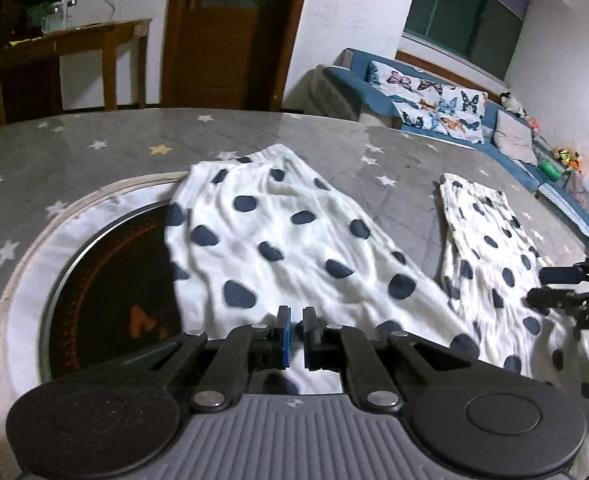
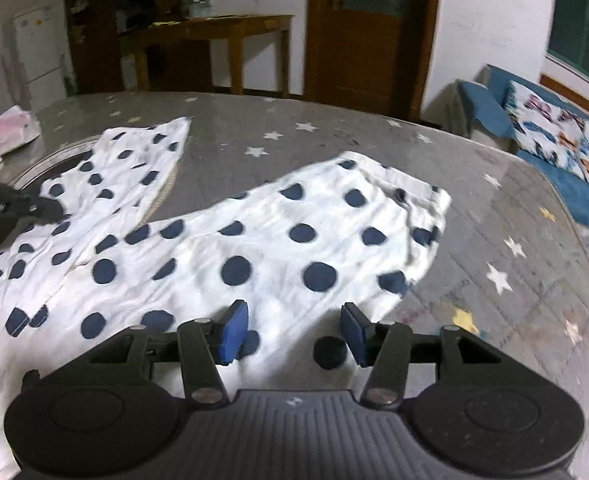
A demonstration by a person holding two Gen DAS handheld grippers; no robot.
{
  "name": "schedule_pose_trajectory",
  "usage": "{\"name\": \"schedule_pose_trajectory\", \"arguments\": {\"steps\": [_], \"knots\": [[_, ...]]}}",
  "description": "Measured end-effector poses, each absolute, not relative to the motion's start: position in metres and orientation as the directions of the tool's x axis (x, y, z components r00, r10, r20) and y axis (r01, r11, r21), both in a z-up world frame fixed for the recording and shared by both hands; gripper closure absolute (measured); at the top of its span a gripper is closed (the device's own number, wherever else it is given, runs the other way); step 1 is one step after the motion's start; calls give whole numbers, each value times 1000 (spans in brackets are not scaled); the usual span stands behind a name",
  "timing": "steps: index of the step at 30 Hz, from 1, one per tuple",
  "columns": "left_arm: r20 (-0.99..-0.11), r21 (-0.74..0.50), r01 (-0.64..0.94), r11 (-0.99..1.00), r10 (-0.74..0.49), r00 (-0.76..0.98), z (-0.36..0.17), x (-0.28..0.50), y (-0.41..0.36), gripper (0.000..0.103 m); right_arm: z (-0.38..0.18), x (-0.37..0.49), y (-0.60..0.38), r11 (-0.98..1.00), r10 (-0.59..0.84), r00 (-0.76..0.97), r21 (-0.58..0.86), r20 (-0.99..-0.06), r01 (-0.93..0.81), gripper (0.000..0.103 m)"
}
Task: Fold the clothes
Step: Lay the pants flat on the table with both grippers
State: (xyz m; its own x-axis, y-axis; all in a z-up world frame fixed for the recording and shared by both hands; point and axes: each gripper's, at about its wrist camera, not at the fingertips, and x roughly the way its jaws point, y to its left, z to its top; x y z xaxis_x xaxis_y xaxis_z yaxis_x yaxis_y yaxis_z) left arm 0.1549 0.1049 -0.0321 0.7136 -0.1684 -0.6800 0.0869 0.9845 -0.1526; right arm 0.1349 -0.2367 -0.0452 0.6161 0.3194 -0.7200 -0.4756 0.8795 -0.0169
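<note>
The polka-dot trousers lie spread on the grey star-printed table cover, legs running away from the person toward the far edge of the table, waist end near and under both tools. So the garment's long axis runs near to far, and each pair of tongs sits over its own leg.

The left gripper has its blue pads almost together over the near part of the left leg; whether any cloth is pinched in that narrow gap I cannot tell. That leg drapes partly across a round dark glass plate set into the table, with a pale ring around it. The right gripper is spread wide, holding nothing, poised just above the right leg, whose far hem is crumpled and turned up.

The fabric looks thin, soft and crinkled, like white muslin with navy dots, and will likely bunch rather than slide flat. The two legs splay apart in a V, so bringing one across onto the other looks like the coming fold; each tool seems about equally close to its own leg.
</note>
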Motion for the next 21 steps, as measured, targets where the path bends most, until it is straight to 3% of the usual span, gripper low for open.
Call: {"name": "schedule_pose_trajectory", "arguments": {"steps": [6,10,13,21], "knots": [[-661,-33,53,998,-62,747,-34,139,119,98,-42,124,-255,905,275,649,-36,-710,-423,51],[-668,-40,29,999,-48,742,-32,140,122,98,-38,115,-267,923,247,673,-42,-697,-383,52],[-664,-63,34,997,-68,744,-23,134,118,97,-35,109,-273,932,233,687,-43,-688,-360,52],[-674,-95,194,976,-206,709,-11,89,83,97,-33,75,-238,851,400,623,21,-672,-524,52]]}}
